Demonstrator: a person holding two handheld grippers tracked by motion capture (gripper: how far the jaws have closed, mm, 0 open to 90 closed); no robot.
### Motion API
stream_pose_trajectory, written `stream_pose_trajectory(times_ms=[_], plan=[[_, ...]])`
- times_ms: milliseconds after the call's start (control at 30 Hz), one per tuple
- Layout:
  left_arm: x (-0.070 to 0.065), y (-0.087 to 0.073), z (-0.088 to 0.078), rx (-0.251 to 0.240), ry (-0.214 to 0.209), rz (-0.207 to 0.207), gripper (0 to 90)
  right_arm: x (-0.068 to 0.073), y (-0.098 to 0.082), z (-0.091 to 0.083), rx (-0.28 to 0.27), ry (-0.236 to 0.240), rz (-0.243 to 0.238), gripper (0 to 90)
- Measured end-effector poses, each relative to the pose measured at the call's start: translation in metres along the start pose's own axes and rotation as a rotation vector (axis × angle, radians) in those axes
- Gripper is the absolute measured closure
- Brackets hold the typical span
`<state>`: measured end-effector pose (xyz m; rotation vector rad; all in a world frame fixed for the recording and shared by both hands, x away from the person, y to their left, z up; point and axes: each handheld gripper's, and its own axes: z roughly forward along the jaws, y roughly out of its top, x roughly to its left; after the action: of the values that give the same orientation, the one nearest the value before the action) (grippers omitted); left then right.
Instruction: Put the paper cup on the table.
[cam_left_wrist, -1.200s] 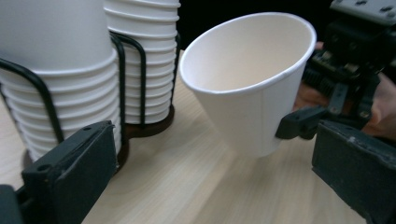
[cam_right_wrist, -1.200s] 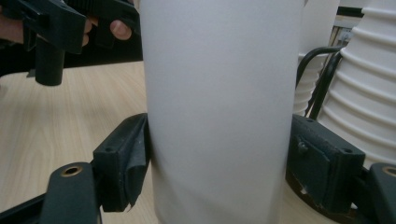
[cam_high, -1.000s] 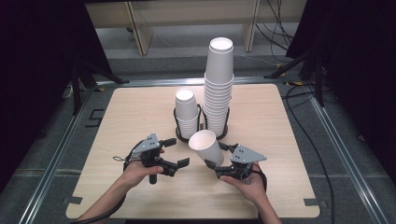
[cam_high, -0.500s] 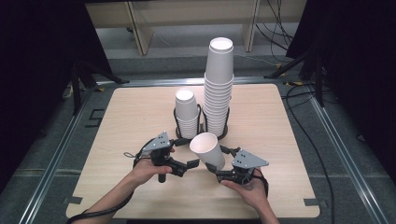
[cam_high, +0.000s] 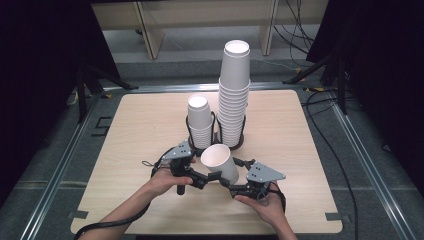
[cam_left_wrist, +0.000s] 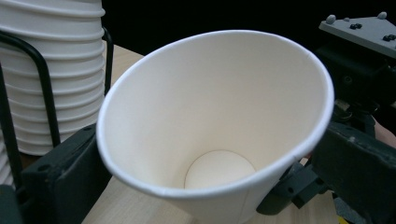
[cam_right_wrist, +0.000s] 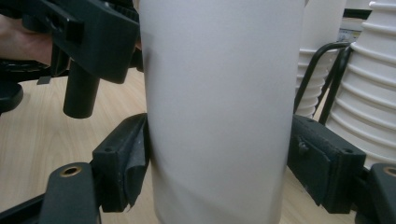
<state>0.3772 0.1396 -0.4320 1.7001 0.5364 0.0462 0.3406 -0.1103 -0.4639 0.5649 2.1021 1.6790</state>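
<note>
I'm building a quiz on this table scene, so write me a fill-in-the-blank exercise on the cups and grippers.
1. The right gripper has its jaws shut on a single white paper ____.
2. The taller stack stands to the ____ of the shorter stack in the high view.
3. The held cup is ____ inside.
4. The left gripper has one jaw on each side of the cup's ____.

Missing words: cup; right; empty; rim
</note>
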Motion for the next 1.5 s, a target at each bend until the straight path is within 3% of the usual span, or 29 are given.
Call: stream_pose_trajectory(times_ms=[33, 67, 100, 133, 200, 267, 367, 400, 467, 533, 700, 767, 900, 933, 1000, 1133, 1167, 1233, 1300, 1400, 1467, 1500], plan=[[0.0, 0.0, 0.0, -0.002, 0.0, 0.004, 1.1, 0.001, -0.001, 0.002, -0.019, 0.014, 0.008, 24.3], [0.0, 0.0, 0.0, 0.0, 0.01, 0.01, 2.6, 0.002, -0.001, 0.001, 0.005, 0.005, 0.008, 24.0], [0.0, 0.0, 0.0, -0.007, 0.011, 0.019, 5.3, 0.001, 0.0, 0.003, 0.006, 0.007, -0.022, 23.7], [0.0, 0.0, 0.001, -0.022, 0.001, 0.028, 6.0, 0.002, -0.001, 0.004, 0.012, 0.008, -0.013, 23.4], [-0.001, 0.0, -0.001, -0.005, 0.016, 0.064, 8.3, 0.002, -0.002, 0.007, 0.0, 0.025, 0.012, 22.4], [-0.002, 0.0, 0.0, -0.02, 0.012, 0.076, 10.4, 0.001, -0.002, 0.006, 0.025, 0.016, 0.003, 21.7], [-0.003, 0.0, -0.003, -0.004, 0.026, 0.095, 12.6, 0.001, -0.003, 0.007, 0.048, 0.023, -0.005, 20.1], [-0.003, 0.0, -0.002, -0.019, 0.016, 0.101, 13.1, -0.001, -0.003, 0.007, 0.054, 0.013, -0.021, 16.0], [-0.005, 0.001, -0.004, 0.0, 0.04, 0.13, 13.7, -0.001, -0.004, 0.008, 0.068, 0.011, 0.01, 14.5], [-0.005, 0.002, -0.007, 0.01, 0.05, 0.152, 13.9, -0.001, -0.005, 0.007, 0.073, 0.003, 0.006, 14.7], [-0.006, 0.005, -0.015, 0.008, 0.077, 0.175, 13.9, -0.003, -0.004, -0.002, 0.065, 0.013, 0.03, 14.7], [-0.004, 0.005, -0.017, 0.005, 0.091, 0.18, 13.9, -0.004, -0.004, -0.006, 0.038, 0.01, 0.029, 14.9], [-0.002, 0.002, -0.025, 0.038, 0.142, 0.193, 13.6, -0.009, -0.006, -0.013, 0.013, -0.007, 0.034, 15.0], [-0.001, 0.0, -0.027, 0.04, 0.153, 0.197, 13.4, -0.008, -0.007, -0.015, 0.026, -0.022, 0.061, 15.0], [0.0, -0.004, -0.031, 0.057, 0.177, 0.203, 13.2, -0.012, -0.009, -0.018, 0.022, -0.045, 0.039, 15.1], [0.002, -0.01, -0.04, 0.063, 0.222, 0.2, 13.2, -0.012, -0.012, -0.022, 0.021, -0.042, 0.096, 15.1], [0.002, -0.011, -0.042, 0.067, 0.242, 0.198, 13.2, -0.014, -0.013, -0.022, 0.017, -0.069, 0.066, 15.1], [0.002, -0.012, -0.047, 0.089, 0.266, 0.204, 13.3, -0.014, -0.014, -0.021, 0.028, -0.052, 0.102, 15.1], [0.003, -0.015, -0.051, 0.097, 0.295, 0.209, 13.3, -0.015, -0.014, -0.02, 0.02, -0.06, 0.083, 15.2], [0.005, -0.018, -0.056, 0.109, 0.342, 0.223, 13.3, -0.014, -0.014, -0.021, 0.05, -0.063, 0.1, 15.3], [0.007, -0.021, -0.056, 0.104, 0.36, 0.227, 13.3, -0.016, -0.015, -0.019, 0.015, -0.064, 0.076, 15.3], [0.007, -0.022, -0.057, 0.108, 0.358, 0.225, 13.2, -0.015, -0.015, -0.019, 0.022, -0.054, 0.089, 15.3]])
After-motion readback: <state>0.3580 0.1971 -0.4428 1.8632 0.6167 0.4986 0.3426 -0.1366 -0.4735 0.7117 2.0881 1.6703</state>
